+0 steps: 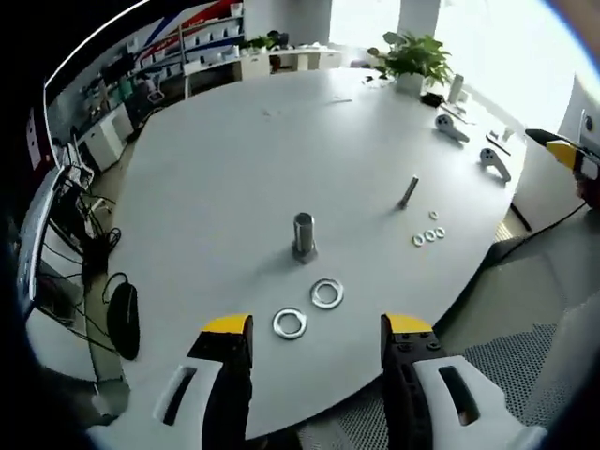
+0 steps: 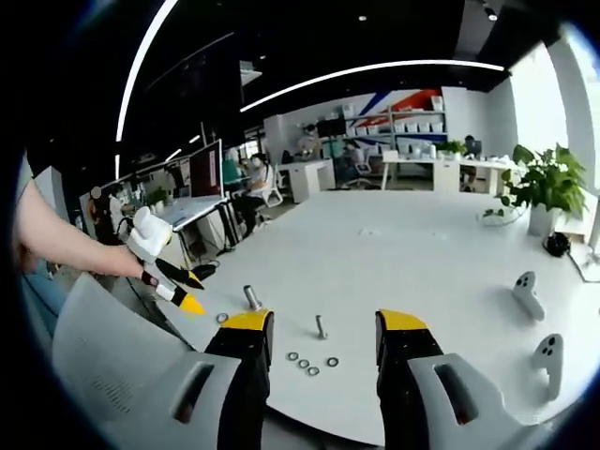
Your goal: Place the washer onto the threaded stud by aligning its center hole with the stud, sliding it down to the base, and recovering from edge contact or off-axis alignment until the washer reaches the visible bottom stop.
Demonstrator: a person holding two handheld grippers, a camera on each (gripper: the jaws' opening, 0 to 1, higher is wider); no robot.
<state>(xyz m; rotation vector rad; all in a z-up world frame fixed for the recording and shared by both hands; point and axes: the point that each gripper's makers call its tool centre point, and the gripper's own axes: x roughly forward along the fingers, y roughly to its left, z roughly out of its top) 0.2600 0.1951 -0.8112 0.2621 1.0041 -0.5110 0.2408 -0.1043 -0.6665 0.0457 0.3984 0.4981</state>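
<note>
A thick threaded stud [image 1: 303, 234] stands upright on the white table [image 1: 234, 159]. Two large steel washers [image 1: 290, 323] [image 1: 327, 293] lie flat just in front of it. My left gripper [image 1: 319, 328] hovers open above the table's near edge; the washers lie between its yellow-tipped jaws, untouched. A thinner bolt [image 1: 409, 191] stands further right with three small washers [image 1: 428, 234] beside it. My right gripper [image 2: 324, 323] is open and empty, off the table's edge, looking at the thin bolt [image 2: 321, 326], the small washers [image 2: 309, 364] and the thick stud [image 2: 252, 297]. The left gripper [image 2: 192, 289] shows there, held by a hand.
Two grey controllers [image 1: 452, 127] [image 1: 494, 161] and a potted plant [image 1: 412, 56] sit at the table's far side. A mesh chair [image 1: 525, 366] is near the table edge. Cables and a black object [image 1: 122, 319] lie on the floor. Desks and people fill the background [image 2: 253, 183].
</note>
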